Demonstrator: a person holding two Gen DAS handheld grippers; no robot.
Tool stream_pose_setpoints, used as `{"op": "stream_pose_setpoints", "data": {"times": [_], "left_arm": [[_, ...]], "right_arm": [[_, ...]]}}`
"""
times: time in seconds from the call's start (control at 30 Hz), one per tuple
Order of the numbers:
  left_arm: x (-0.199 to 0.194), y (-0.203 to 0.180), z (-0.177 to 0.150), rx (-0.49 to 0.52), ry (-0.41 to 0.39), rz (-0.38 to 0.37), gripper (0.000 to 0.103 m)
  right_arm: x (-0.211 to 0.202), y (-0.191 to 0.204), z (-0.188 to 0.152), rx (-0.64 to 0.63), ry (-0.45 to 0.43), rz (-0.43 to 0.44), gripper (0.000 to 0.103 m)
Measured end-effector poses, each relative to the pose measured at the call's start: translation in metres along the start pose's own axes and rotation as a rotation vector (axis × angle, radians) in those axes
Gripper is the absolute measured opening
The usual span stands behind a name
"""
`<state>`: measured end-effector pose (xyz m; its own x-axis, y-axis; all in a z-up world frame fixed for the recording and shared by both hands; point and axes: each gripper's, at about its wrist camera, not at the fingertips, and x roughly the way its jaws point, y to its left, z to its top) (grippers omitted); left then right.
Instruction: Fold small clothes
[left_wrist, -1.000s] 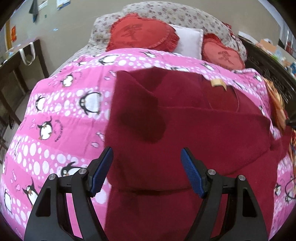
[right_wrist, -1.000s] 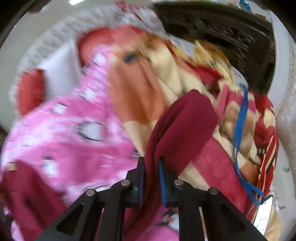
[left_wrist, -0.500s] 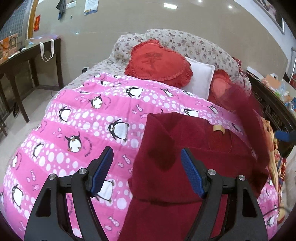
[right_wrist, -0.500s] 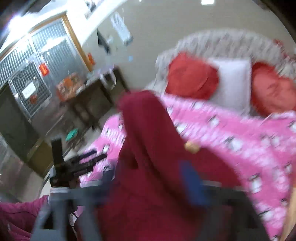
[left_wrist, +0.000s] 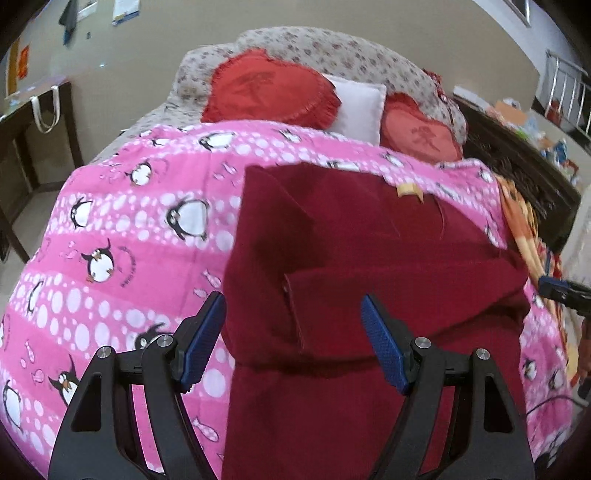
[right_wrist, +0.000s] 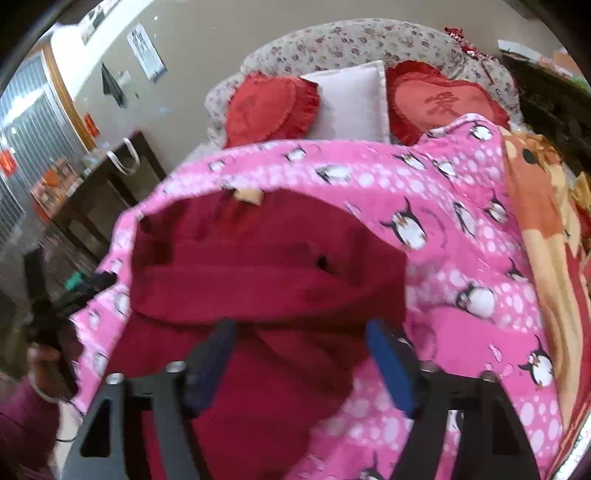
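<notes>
A dark red garment (left_wrist: 369, 258) lies on the pink penguin quilt (left_wrist: 122, 229), with a sleeve folded across its middle (left_wrist: 406, 295) and a tan neck label (left_wrist: 408, 190) at the far edge. My left gripper (left_wrist: 293, 339) is open and empty just above the garment's near part. In the right wrist view the same garment (right_wrist: 266, 258) lies folded on the quilt (right_wrist: 461, 258). My right gripper (right_wrist: 301, 362) is open and empty above it. Its tip also shows at the right edge of the left wrist view (left_wrist: 561, 291).
Two red heart cushions (left_wrist: 273, 92) and a white pillow (left_wrist: 358, 107) sit at the bed's head. An orange patterned blanket (right_wrist: 543, 229) lies along the right side. A dark wooden table (left_wrist: 33, 122) stands at the left, dark furniture (left_wrist: 517, 162) at the right.
My right gripper carried the sleeve across the garment, let it go and now stands open. The sleeve now lies folded over the body. My left gripper stayed open.
</notes>
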<state>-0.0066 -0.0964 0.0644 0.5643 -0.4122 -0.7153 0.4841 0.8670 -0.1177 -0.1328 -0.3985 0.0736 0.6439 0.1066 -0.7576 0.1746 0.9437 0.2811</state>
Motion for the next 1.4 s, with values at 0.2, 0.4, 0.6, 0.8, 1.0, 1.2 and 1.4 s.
{"op": "stream_pose_setpoints", "data": {"times": [0.2,0.4,0.6,0.8,1.0,1.2,1.4], "left_arm": [[0.004,0.013,-0.007,-0.071,0.024,0.027,0.076],[0.017,0.013,-0.018,-0.061,0.082,0.048,0.076],[0.014,0.020,-0.002,-0.109,0.050,0.049,0.076],[0.011,0.030,0.004,-0.090,0.032,0.076,0.076],[0.015,0.049,-0.002,-0.170,0.044,0.074,0.076],[0.002,0.053,-0.005,-0.155,0.040,0.091,0.076],[-0.018,0.059,0.002,-0.139,-0.015,0.114,0.076]], "right_arm": [[0.030,0.037,0.001,-0.043,0.081,0.196,0.049],[0.067,0.048,0.024,-0.002,0.134,0.200,0.049],[0.101,0.042,0.089,0.064,0.043,0.123,0.049],[0.074,0.050,0.092,0.072,-0.063,0.136,0.067],[0.080,0.120,0.042,-0.263,0.005,0.092,0.067],[0.143,0.167,0.021,-0.550,0.022,-0.174,0.047],[0.114,0.154,0.029,-0.429,0.033,-0.017,0.008]]}}
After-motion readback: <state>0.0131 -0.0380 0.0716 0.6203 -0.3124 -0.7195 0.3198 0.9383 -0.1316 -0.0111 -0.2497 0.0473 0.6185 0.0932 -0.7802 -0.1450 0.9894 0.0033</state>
